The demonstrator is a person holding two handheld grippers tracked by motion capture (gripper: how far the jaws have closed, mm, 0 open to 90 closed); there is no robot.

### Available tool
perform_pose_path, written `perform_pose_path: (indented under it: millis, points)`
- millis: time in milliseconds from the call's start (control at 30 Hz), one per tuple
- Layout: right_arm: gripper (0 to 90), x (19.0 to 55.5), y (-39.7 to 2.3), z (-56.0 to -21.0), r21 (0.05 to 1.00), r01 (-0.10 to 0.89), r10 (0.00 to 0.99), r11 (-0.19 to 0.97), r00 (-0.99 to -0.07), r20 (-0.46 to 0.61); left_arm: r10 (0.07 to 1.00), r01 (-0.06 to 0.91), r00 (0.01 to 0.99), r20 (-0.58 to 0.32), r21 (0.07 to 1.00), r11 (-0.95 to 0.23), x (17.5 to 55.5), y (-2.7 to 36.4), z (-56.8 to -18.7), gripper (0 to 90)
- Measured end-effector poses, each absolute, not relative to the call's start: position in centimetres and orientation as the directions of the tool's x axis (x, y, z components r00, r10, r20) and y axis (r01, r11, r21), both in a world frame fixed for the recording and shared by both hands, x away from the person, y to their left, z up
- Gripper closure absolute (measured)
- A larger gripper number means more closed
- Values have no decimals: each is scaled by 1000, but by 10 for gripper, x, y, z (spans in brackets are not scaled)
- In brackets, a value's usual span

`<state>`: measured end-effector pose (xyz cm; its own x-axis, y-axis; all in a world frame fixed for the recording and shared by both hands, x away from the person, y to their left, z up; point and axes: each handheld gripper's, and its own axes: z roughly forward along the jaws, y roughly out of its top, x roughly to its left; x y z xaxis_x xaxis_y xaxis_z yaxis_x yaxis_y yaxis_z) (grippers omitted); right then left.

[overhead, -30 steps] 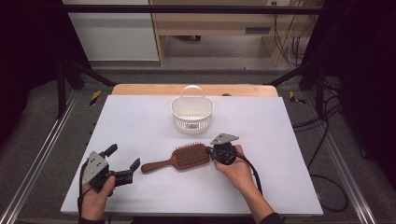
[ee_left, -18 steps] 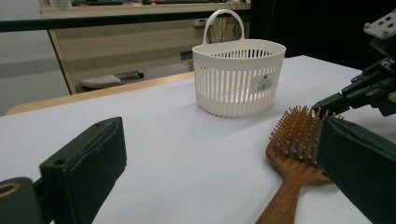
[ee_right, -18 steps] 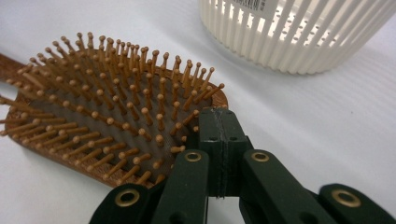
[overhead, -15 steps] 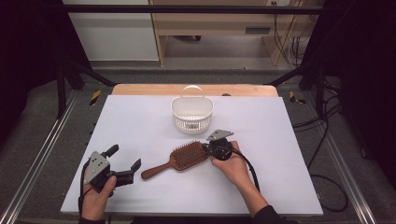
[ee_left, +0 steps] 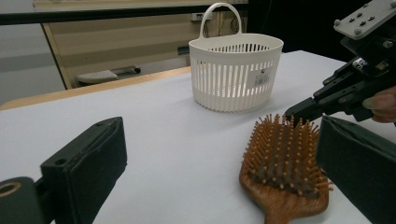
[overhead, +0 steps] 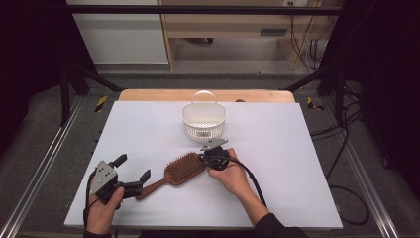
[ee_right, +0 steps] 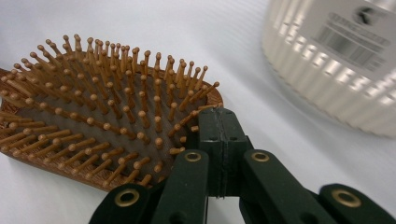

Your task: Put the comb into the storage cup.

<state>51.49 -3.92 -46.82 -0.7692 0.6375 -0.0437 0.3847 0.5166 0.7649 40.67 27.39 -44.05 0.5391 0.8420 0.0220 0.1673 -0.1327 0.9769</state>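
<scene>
A wooden paddle hairbrush (overhead: 183,168) lies bristles up on the white table (overhead: 297,148), its handle pointing toward my left gripper (overhead: 132,167). That gripper rests near the front left edge with its jaws wide open; the handle end lies just by its right jaw. In the left gripper view the brush head (ee_left: 285,163) sits ahead of the right jaw. My right gripper (overhead: 202,157) is shut with nothing between its jaws. Its tips (ee_right: 217,116) touch the far rim of the brush head (ee_right: 102,126).
A white slatted basket (overhead: 204,121) with a hoop handle stands upright just behind the brush; it is close to the right gripper (ee_left: 294,111) in the left gripper view. Bare tabletop spreads to the right and far left.
My right gripper has slid left, and the brush has shifted left with it, its handle swinging closer to the left gripper. The left gripper has stayed put.
</scene>
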Motion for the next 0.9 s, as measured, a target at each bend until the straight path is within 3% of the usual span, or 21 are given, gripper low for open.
perform_pose_path:
  millis: [267, 533, 667, 700, 800, 833, 867, 900]
  points:
    - [890, 515, -35, -466, 763, 376, 636, 525, -769, -59, 842, 170, 539, 17, 977, -129, 406, 275, -440, 23]
    - [856, 499, -85, -441, 829, 356, 681, 432, -731, -41, 846, 186, 534, 13, 973, -133, 407, 276, -441, 24]
    - [759, 490, -107, -438, 855, 355, 702, 378, -712, -15, 845, 195, 535, 13, 971, -139, 407, 275, -441, 24]
    - [693, 483, -124, -437, 874, 350, 723, 338, -691, -3, 844, 197, 536, 14, 970, -141, 407, 274, -442, 24]
    - [655, 479, -138, -436, 885, 350, 738, 306, -675, 12, 846, 199, 533, 17, 969, -146, 407, 274, -442, 24]
    - [620, 477, -144, -436, 892, 350, 748, 288, -664, 19, 846, 201, 533, 17, 968, -147, 407, 274, -442, 24]
    - [516, 474, -153, -434, 900, 345, 763, 267, -646, 21, 846, 203, 533, 19, 968, -150, 407, 274, -442, 24]
    - [516, 474, -153, -434, 900, 345, 763, 267, -646, 21, 846, 204, 532, 20, 967, -151, 407, 274, -442, 24]
